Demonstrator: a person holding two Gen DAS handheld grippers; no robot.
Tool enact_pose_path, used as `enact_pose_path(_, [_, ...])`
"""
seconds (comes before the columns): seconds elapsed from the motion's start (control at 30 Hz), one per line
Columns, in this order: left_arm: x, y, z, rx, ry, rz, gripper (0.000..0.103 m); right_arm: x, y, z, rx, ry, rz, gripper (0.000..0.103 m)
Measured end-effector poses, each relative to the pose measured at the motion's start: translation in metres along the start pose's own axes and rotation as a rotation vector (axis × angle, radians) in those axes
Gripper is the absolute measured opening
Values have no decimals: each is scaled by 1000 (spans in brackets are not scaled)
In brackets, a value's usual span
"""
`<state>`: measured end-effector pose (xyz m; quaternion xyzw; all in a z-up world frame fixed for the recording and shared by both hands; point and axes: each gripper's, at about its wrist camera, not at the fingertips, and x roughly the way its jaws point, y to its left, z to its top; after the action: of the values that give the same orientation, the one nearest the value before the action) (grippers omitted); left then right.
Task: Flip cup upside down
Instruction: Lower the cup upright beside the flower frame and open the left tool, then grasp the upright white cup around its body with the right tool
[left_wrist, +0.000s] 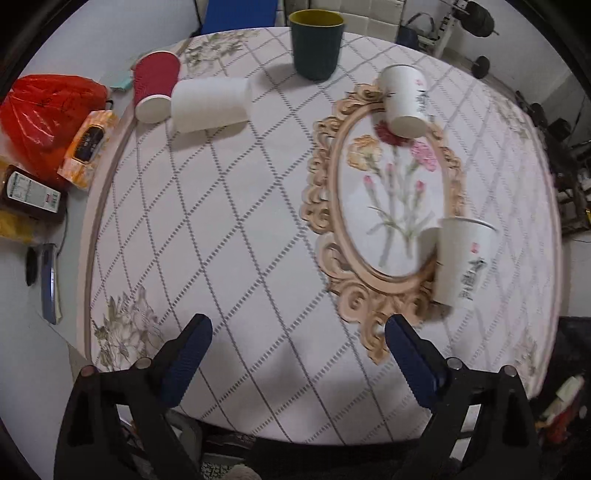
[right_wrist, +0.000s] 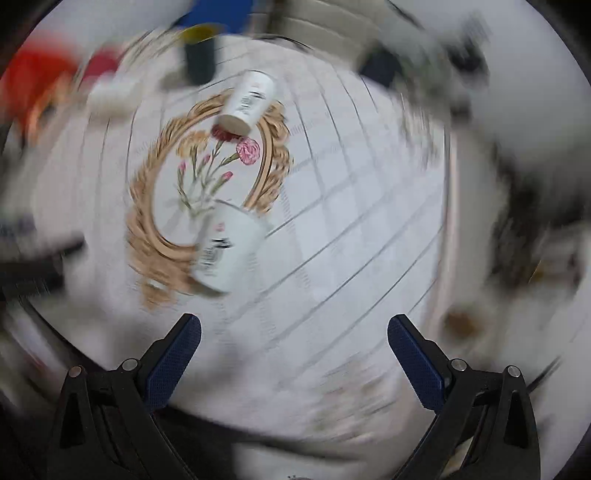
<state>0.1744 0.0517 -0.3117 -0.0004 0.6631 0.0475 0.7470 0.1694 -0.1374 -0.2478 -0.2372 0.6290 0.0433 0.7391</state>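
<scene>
Several cups stand on a round table with a quilted floral cloth (left_wrist: 229, 236). A white printed paper cup (left_wrist: 463, 258) stands near the right side, mouth up; it also shows in the blurred right wrist view (right_wrist: 225, 251). A second white printed cup (left_wrist: 404, 99) stands farther back, its flat end toward the camera (right_wrist: 249, 101). A dark green cup (left_wrist: 317, 42) stands mouth up at the back. A red cup (left_wrist: 154, 86) and a plain white cup (left_wrist: 210, 103) stand at the back left. My left gripper (left_wrist: 297, 338) is open and empty. My right gripper (right_wrist: 293, 334) is open and empty.
Left of the table lie a red plastic bag (left_wrist: 44, 110), an orange packet (left_wrist: 86, 147) and a dark bottle (left_wrist: 31, 194). Gym weights (left_wrist: 480, 18) and clutter stand behind and to the right. The right wrist view is heavily motion blurred.
</scene>
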Motion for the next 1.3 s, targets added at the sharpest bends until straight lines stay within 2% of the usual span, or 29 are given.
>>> enact_pose_path(0.03, [3, 0, 0, -4, -4, 7, 96, -1, 11, 4, -152, -27, -81, 103])
enact_pose_path(0.1, [15, 1, 2, -26, 19, 7, 96, 0, 34, 6, -411, -71, -186, 103])
enact_pose_path(0.13, [20, 2, 2, -34, 34, 3, 96, 5, 51, 5, -592, -89, -250, 103])
enact_pose_path(0.2, [33, 2, 3, -56, 59, 5, 96, 14, 73, -5, -864, -127, -330, 103])
enact_pose_path(0.23, [38, 2, 4, -60, 66, 14, 96, 24, 86, -15, -1060, -148, -371, 103])
enact_pose_path(0.37, [57, 3, 5, -101, 104, 27, 96, 62, 104, -47, -1593, -212, -482, 102])
enact_pose_path(0.47, [71, 4, 5, -129, 134, 27, 96, 89, 95, -69, -1973, -303, -553, 102])
enact_pose_path(0.57, [81, 5, 4, -149, 152, 30, 96, 108, 85, -75, -2246, -365, -586, 102])
enact_pose_path(0.67, [87, 8, 4, -171, 161, 25, 96, 126, 76, -71, -2428, -417, -613, 102])
enact_pose_path(0.8, [93, 13, 4, -198, 170, 14, 96, 139, 73, -54, -2547, -432, -614, 102])
enact_pose_path(0.97, [100, 24, 4, -214, 174, 4, 96, 148, 75, -44, -2594, -393, -569, 99])
enact_pose_path(1.0, [102, 26, 4, -217, 176, 3, 96, 151, 74, -42, -2603, -389, -562, 95])
enact_pose_path(1.17, [111, 35, 12, -220, 180, -2, 96, 161, 76, -34, -2636, -372, -538, 87])
enact_pose_path(1.3, [114, 38, 15, -216, 179, -4, 96, 169, 77, -24, -2637, -352, -532, 76])
